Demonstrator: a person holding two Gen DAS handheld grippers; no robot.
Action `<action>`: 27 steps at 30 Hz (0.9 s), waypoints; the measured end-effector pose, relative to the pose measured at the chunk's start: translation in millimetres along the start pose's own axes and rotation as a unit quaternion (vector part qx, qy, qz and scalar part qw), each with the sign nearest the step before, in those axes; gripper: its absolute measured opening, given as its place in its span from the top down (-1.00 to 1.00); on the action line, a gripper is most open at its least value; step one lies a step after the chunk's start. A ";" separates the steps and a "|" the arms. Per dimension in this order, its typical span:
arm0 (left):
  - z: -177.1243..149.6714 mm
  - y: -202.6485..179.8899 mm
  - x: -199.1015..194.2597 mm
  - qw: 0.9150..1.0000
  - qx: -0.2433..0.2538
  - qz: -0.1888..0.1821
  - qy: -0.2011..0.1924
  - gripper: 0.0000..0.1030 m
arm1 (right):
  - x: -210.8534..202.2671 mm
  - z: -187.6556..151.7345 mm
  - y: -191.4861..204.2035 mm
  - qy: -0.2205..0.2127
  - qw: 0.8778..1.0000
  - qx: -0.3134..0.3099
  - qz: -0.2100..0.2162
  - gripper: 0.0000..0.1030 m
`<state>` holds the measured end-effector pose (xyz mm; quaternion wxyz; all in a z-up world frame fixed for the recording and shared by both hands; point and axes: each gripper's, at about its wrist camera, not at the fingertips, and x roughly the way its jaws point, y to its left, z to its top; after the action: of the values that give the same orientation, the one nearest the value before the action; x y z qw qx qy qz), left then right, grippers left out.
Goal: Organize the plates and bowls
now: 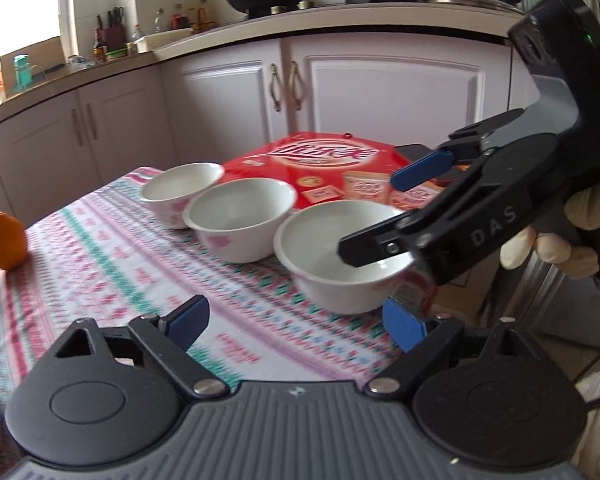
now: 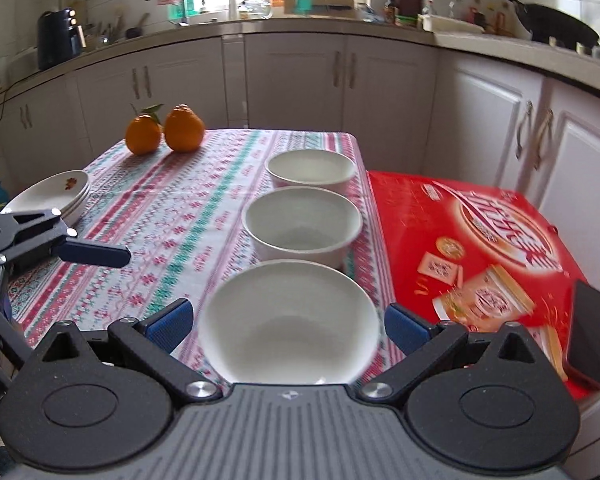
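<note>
The right gripper is spread wide, gripping nothing, with the nearest bowl directly ahead of it and centred between its two blue pads. In the left wrist view the same gripper appears to straddle the bowl's rim — one black finger over the inside, one blue pad above and beyond — but motion blur leaves it unclear whether any finger touches the rim.

Beyond the nearest bowl, two further bowls continue straight ahead of the right gripper: the middle bowl, then the far bowl. The row's long axis runs along the gripper's forward direction, parallel to the tablecloth edge. To the gripper's right lies the red box, with a phone on it.

The left gripper is also spread and empty. The nearest bowl lies ahead of it and to its right, so the right gripper is judged the nearer one for this bowl. A stack of plates sits on the left gripper's side, well apart from the bowls.

Judgement: the coming move depends on closing across the nearest rim, then carrying the bowl forward along the row — toward the middle bowl for nesting.
</note>
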<state>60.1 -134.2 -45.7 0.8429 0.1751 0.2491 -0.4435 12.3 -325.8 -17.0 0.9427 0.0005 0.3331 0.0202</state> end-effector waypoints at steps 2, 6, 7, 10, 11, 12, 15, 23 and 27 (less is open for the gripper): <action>0.9 -7.2 7.7 1.000 0.001 -0.009 0.001 -0.82 | 1.2 -2.6 -5.8 0.005 1.000 0.005 0.002 -1.00; 2.8 -15.1 18.2 1.000 -0.002 -0.015 0.000 -0.81 | 4.7 -6.2 -14.1 0.013 1.000 0.010 0.008 -1.00; 3.7 -15.7 20.0 1.000 -0.002 -0.016 -0.001 -0.81 | 6.5 -6.1 -15.5 0.015 1.000 0.011 0.011 -1.00; 5.3 -16.3 26.0 1.000 -0.007 -0.018 0.001 -0.81 | 9.7 -6.3 -19.6 0.016 1.000 0.015 0.020 -0.99; 5.5 -16.6 28.0 1.000 -0.009 -0.020 0.003 -0.80 | 11.1 -5.7 -21.4 0.018 0.999 0.019 0.024 -0.98; 5.4 -17.2 29.4 1.000 -0.011 -0.022 0.004 -0.78 | 12.5 -5.0 -23.0 0.018 0.999 0.021 0.027 -0.98; 5.1 -18.1 35.1 0.999 -0.014 -0.030 0.009 -0.76 | 16.1 -4.2 -26.9 0.021 0.999 0.028 0.036 -0.89; 7.9 -18.0 44.2 0.999 -0.014 -0.035 0.010 -0.63 | 25.8 -2.1 -34.2 0.029 0.997 0.039 0.053 -0.62; 8.2 -18.8 45.8 0.999 -0.014 -0.039 0.010 -0.56 | 29.3 -2.9 -36.7 0.034 0.997 0.047 0.059 -0.55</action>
<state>68.6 -179.0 -66.8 0.8247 0.1581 0.2702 -0.4709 34.7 -361.4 -38.1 0.9267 0.0638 0.3654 0.0601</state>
